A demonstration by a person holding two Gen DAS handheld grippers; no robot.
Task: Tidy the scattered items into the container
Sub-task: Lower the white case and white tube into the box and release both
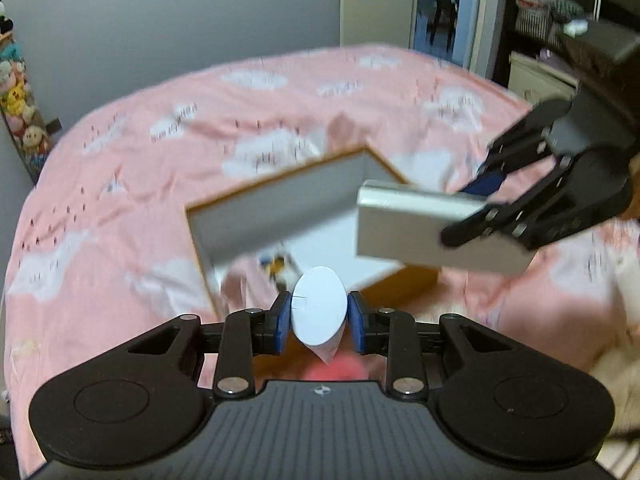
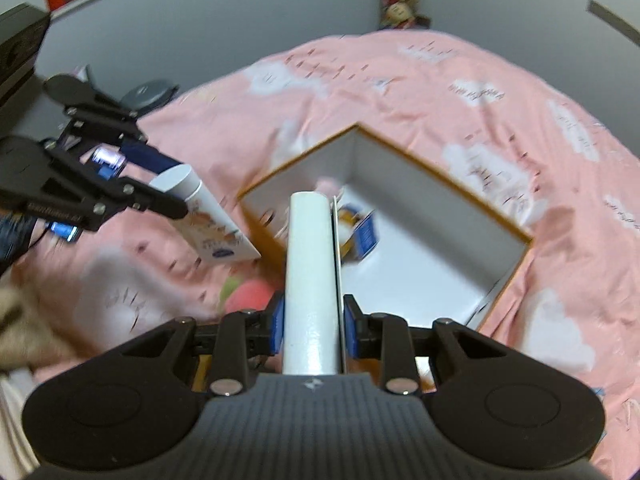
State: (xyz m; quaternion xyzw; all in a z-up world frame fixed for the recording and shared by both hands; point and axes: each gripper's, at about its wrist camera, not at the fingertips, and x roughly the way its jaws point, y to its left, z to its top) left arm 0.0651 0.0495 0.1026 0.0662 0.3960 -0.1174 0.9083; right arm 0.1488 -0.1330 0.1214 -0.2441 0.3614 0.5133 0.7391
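Clamped in my left claw (image 1: 319, 316) is a white tube (image 1: 319, 306); my right claw (image 2: 313, 322) grips a flat white case (image 2: 312, 280). Both angle down toward the open box (image 2: 440, 172) on the pink bed (image 2: 400, 80). I judge it best to centre each over the box before letting go.

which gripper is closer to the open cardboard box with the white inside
Right. The right gripper, shut on a flat white slab, hangs over the box. The left gripper, holding a white tube, is short of its near rim.
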